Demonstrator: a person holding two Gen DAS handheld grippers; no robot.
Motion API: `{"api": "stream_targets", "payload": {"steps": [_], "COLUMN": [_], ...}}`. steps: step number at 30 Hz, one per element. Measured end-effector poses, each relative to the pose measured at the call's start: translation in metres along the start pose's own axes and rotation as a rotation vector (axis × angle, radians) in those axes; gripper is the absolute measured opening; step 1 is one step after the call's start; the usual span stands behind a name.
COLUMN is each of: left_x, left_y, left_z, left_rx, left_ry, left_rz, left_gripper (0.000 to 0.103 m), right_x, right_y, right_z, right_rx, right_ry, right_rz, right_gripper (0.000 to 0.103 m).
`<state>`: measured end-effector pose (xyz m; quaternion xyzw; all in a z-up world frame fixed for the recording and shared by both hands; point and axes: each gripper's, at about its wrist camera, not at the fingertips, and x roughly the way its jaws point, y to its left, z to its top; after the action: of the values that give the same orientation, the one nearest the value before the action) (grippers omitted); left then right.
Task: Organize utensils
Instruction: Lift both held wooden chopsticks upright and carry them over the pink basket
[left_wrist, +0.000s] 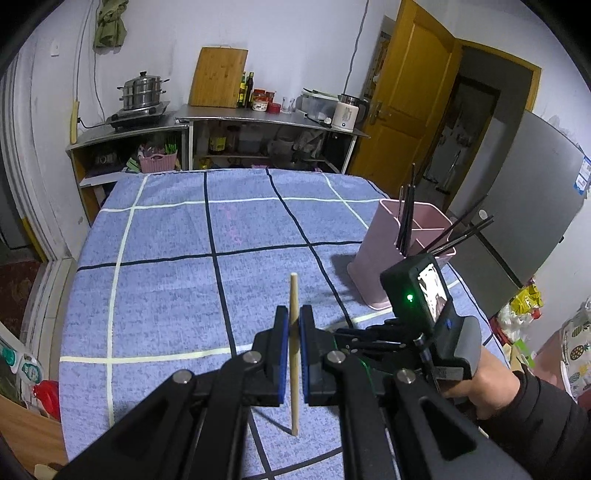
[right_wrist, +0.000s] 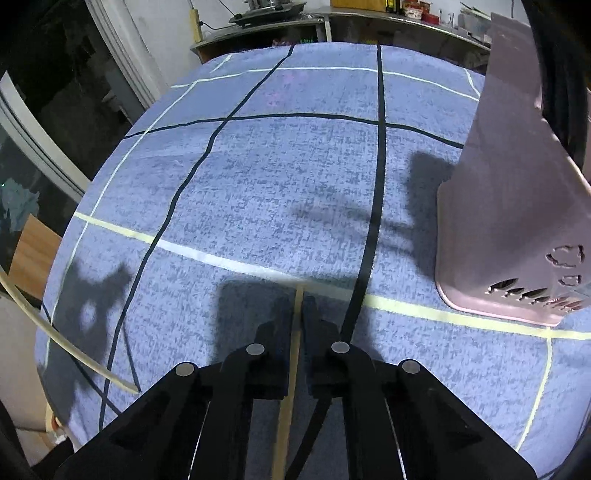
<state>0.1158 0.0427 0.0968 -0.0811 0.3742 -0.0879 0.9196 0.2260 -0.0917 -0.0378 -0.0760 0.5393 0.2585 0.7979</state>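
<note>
Presently catalogued: one wooden chopstick (left_wrist: 294, 354), pale, slender, clamped upright between the blue pads (left_wrist: 283, 354) of the left gripper (left_wrist: 294, 356), lifted above the checked cloth (left_wrist: 177, 258). A second chopstick (right_wrist: 293, 350) is pinched in the closed right gripper (right_wrist: 295, 350), low over the cloth. Both are judged light, stiff and smooth, liable to swivel if gripped off-centre; mid-shaft hold is advised. The pink holder (left_wrist: 373, 258), already stocked with dark utensils (left_wrist: 408, 221), stands beside the right gripper.
</note>
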Motion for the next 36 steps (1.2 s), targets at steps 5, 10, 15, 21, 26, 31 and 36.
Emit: {"api": "stream_targets", "payload": {"steps": [5, 10, 15, 21, 26, 31, 36], "left_x": [0.0, 0.0, -0.006, -0.015, -0.018, -0.012, 0.007], "left_y": [0.0, -0.003, -0.01, -0.022, -0.035, -0.051, -0.075], "left_z": [-0.001, 0.002, 0.008, 0.017, 0.026, 0.043, 0.059], "left_rx": [0.001, 0.009, 0.019, 0.039, 0.053, 0.07, 0.093], "left_ry": [0.002, 0.002, -0.014, -0.036, -0.047, -0.056, -0.035], "left_rz": [-0.004, -0.012, -0.019, -0.034, -0.056, -0.096, -0.147], "left_gripper": [0.006, 0.006, 0.006, 0.006, 0.006, 0.006, 0.006], "right_x": [-0.019, -0.069, -0.129, -0.174, -0.188, -0.204, -0.223], "right_y": [0.003, 0.007, 0.005, -0.003, -0.012, -0.022, -0.036], "right_z": [0.0, -0.001, 0.0, -0.007, -0.015, -0.021, -0.026], "right_rx": [-0.006, -0.007, 0.0, 0.017, 0.048, 0.078, 0.103], "right_ry": [-0.049, -0.173, -0.313, -0.41, -0.441, -0.473, -0.514], "right_rz": [0.001, 0.021, 0.02, 0.008, -0.002, -0.011, -0.026], "right_gripper": [0.005, 0.005, 0.005, 0.005, 0.005, 0.005, 0.005]}}
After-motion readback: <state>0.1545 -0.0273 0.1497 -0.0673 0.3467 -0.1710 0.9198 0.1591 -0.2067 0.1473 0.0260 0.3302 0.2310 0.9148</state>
